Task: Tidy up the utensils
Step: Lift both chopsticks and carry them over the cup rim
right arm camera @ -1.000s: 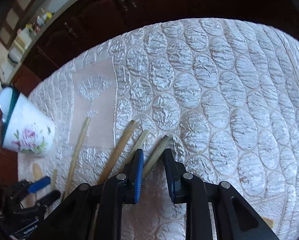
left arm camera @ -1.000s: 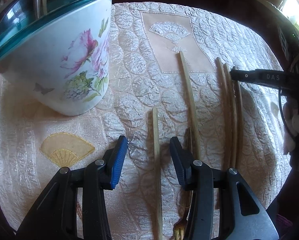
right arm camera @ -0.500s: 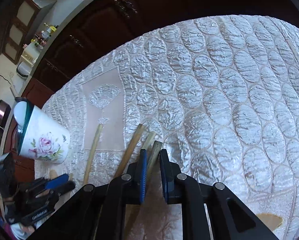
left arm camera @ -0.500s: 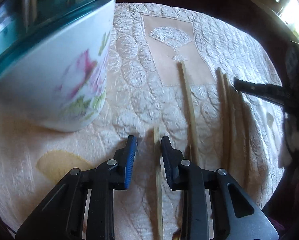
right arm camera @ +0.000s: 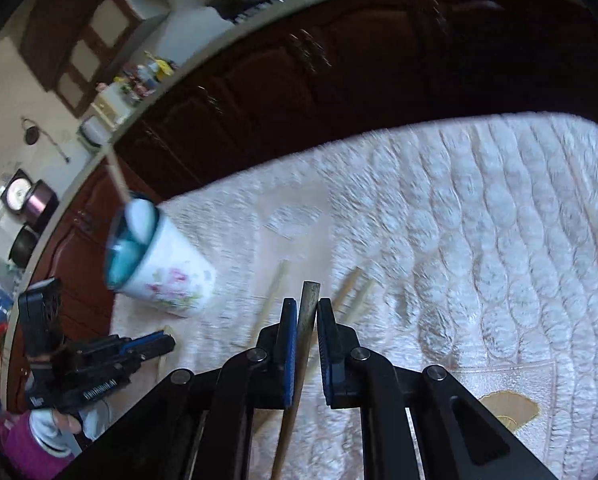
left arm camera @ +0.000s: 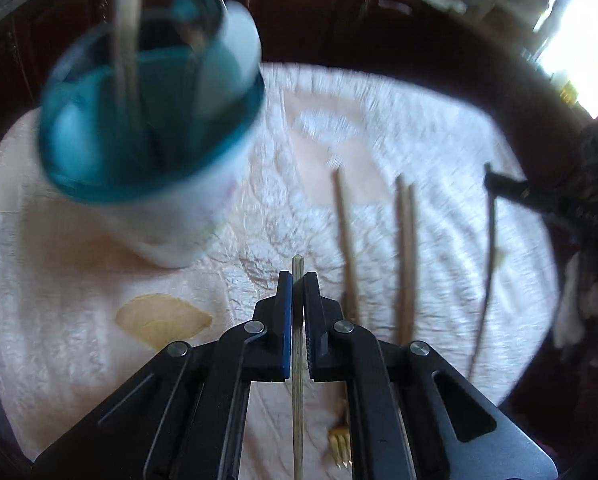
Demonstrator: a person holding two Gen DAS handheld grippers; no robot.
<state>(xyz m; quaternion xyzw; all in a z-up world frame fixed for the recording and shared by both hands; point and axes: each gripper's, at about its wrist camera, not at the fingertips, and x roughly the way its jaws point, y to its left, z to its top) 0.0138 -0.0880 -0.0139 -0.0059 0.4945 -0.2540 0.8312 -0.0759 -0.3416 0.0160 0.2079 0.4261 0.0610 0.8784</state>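
My left gripper (left arm camera: 297,278) is shut on a thin pale utensil handle (left arm camera: 297,392), lifted off the quilted cloth (left arm camera: 439,128). The white flowered cup (left arm camera: 187,216) with a teal rim stands to its upper left, blurred, with long utensils inside. My right gripper (right arm camera: 307,304) has its jaws closing on a dark wooden utensil handle (right arm camera: 307,320), pads pressing it. From the left wrist, that utensil (left arm camera: 487,264) hangs below the right gripper (left arm camera: 499,184). Three wooden utensils (left arm camera: 405,248) and a gold fork (left arm camera: 339,440) lie on the cloth.
Dark wooden cabinets (right arm camera: 339,64) run behind the table's far edge. A yellow embroidered fan patch (left arm camera: 163,320) marks the cloth near the left gripper. In the right wrist view the left gripper (right arm camera: 167,342) and a gloved hand (right arm camera: 55,428) sit left of the cup (right arm camera: 171,276).
Both grippers have closed on their handles and risen with them. The left wrist view now looks down into the cup. The right-hand utensil has come off the cloth.
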